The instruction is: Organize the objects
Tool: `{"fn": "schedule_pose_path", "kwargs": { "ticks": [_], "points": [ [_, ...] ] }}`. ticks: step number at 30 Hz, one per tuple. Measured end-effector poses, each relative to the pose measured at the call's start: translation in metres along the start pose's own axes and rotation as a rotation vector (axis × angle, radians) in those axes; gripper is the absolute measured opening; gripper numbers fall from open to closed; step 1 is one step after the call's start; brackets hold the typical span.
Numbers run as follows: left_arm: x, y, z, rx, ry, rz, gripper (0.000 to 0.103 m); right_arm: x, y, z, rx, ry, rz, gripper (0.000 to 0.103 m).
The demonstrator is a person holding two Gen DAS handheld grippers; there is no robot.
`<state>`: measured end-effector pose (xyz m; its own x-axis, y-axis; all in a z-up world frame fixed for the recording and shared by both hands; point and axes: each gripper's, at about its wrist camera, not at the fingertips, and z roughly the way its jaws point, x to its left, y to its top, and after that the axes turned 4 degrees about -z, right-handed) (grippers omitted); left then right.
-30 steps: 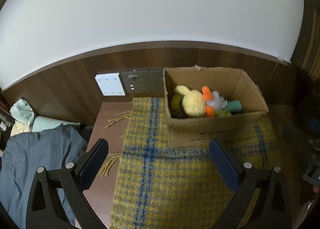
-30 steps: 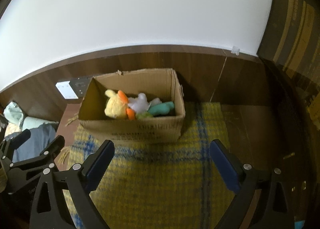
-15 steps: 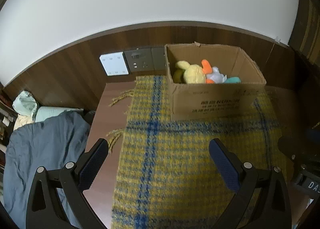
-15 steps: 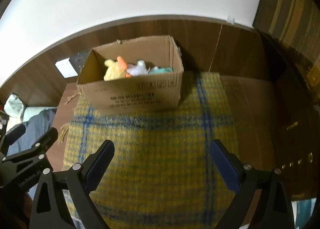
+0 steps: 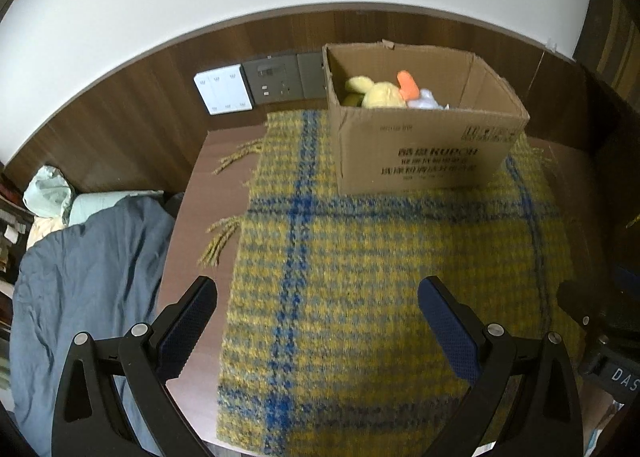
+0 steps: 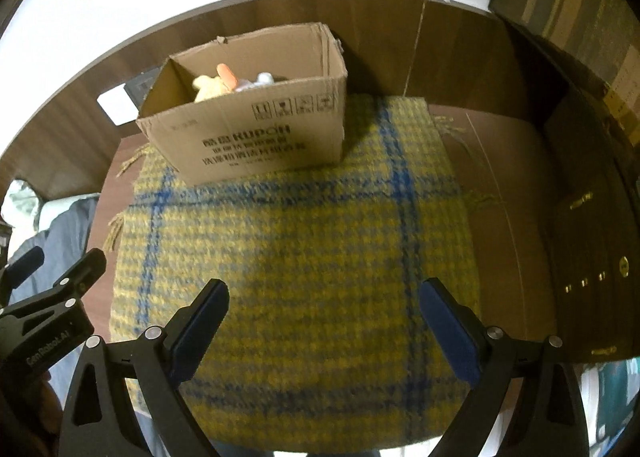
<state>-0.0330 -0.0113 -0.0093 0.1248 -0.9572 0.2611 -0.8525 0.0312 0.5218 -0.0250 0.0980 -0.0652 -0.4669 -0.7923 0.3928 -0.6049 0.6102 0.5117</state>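
Left wrist view: left gripper [image 5: 318, 299] at frame bottom, fingers wide apart, nothing between them, over yellow-blue plaid blanket [image 5: 380, 277]. Cardboard box [image 5: 420, 149] upper centre-right on blanket, plush toys [image 5: 380, 93] inside.

Right wrist view: right gripper [image 6: 324, 299] at bottom, fingers apart, holding nothing. Box [image 6: 256, 133] upper left-centre, toys [image 6: 218, 83] peeking over rim. Left gripper [image 6: 52, 269] visible at left edge.
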Motion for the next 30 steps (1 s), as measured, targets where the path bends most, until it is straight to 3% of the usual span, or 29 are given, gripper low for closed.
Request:
{"fn": "schedule_pose_path", "kwargs": {
  "ticks": [30],
  "points": [
    [-0.001, -0.011, 0.005, 0.047, -0.034, -0.021, 0.102, -0.008, -0.015, 0.003, 0.037, 0.004, 0.042, 0.096]
  ]
}}
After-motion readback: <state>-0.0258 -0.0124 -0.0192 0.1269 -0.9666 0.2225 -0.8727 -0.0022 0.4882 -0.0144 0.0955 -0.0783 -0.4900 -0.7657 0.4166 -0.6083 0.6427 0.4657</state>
